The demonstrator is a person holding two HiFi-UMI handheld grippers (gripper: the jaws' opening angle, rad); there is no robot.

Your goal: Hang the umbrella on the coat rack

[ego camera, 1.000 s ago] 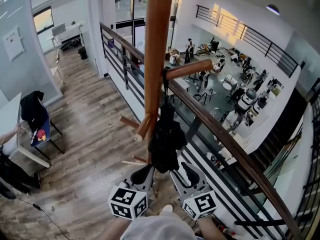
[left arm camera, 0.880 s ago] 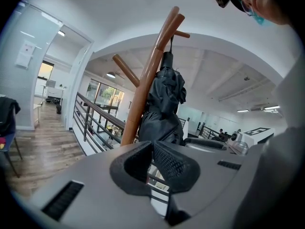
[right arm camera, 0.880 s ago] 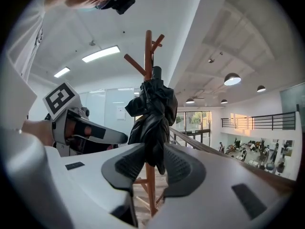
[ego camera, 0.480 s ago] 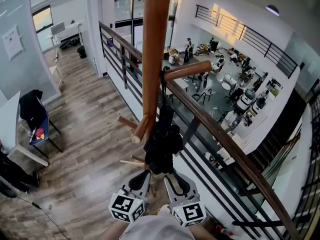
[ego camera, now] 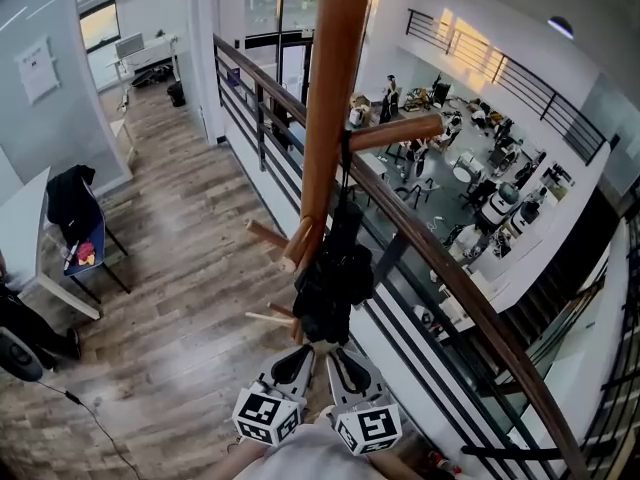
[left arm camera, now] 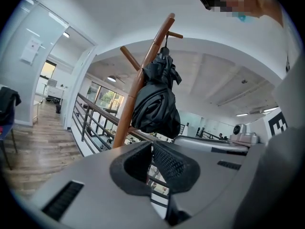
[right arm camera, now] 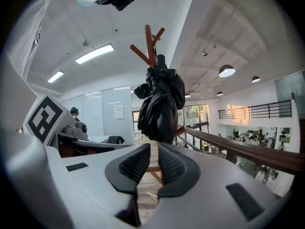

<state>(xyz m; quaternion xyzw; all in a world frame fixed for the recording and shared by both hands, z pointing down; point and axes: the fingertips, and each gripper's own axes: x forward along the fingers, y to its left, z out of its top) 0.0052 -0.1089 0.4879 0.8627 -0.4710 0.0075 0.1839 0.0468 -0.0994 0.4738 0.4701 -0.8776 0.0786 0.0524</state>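
A black folded umbrella (ego camera: 335, 268) hangs by its strap from a peg (ego camera: 395, 133) of the wooden coat rack (ego camera: 330, 98). Neither gripper touches it. Both grippers sit just below it at the bottom of the head view. My left gripper (ego camera: 297, 360) has its pads together and holds nothing. My right gripper (ego camera: 340, 366) has just been closing; a narrow slit remains and nothing is between its jaws. The umbrella (left arm camera: 155, 104) fills the middle of the left gripper view above my left gripper (left arm camera: 151, 159). It also hangs ahead of my right gripper (right arm camera: 153, 166), where the umbrella (right arm camera: 159, 104) shows clearly.
A wood-topped railing (ego camera: 450, 278) runs diagonally right beside the rack, with a drop to a lower hall beyond. A table and a chair with a dark jacket (ego camera: 72, 203) stand at the left. Wooden floor lies around the rack's base.
Both grippers have dropped lower and drawn away from the umbrella, coming closer together. The right jaws went from wide apart to a narrow slit. The umbrella stays hanging on the peg.
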